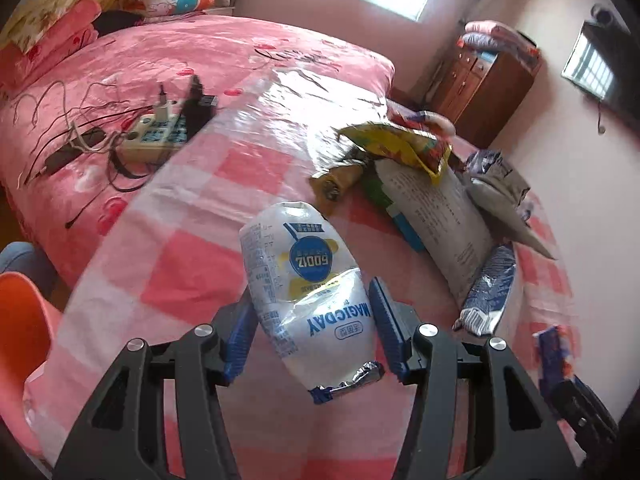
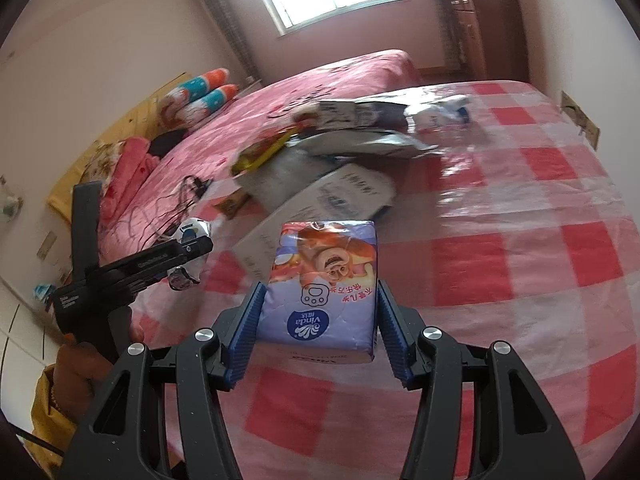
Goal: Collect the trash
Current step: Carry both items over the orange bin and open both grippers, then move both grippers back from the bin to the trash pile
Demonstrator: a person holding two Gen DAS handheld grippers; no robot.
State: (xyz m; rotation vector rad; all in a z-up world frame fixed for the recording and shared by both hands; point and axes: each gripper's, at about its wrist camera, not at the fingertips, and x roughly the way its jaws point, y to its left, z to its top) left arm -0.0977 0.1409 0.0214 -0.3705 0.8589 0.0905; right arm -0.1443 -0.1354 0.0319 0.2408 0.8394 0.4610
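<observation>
Checked red-and-white cloth (image 2: 520, 264) is spread over the bench beside a pink bed (image 1: 168, 52). A white pouch (image 1: 308, 292) is clamped in the left gripper (image 1: 314, 332) jaws, half open; a tissue pack (image 2: 324, 288) likewise in the right gripper (image 2: 320, 328).

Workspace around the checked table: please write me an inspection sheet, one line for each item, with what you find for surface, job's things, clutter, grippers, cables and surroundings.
Surface: table with red-and-white checked cloth under clear plastic.
Job's things: white MAGICDAY pouch, crumpled, and purple Vinda tissue pack, both lifted off the cloth.
Clutter: pile of wrappers at the table's far side: yellow snack bag, grey printed bag, blue-white wrapper.
Grippers: left gripper shut on the pouch; right gripper shut on the tissue pack.
Cables: power strip with plugs and loose cords lies on the bed.
Surroundings: bed with pink cover, pillows, window, wooden cabinet, orange chair.
</observation>
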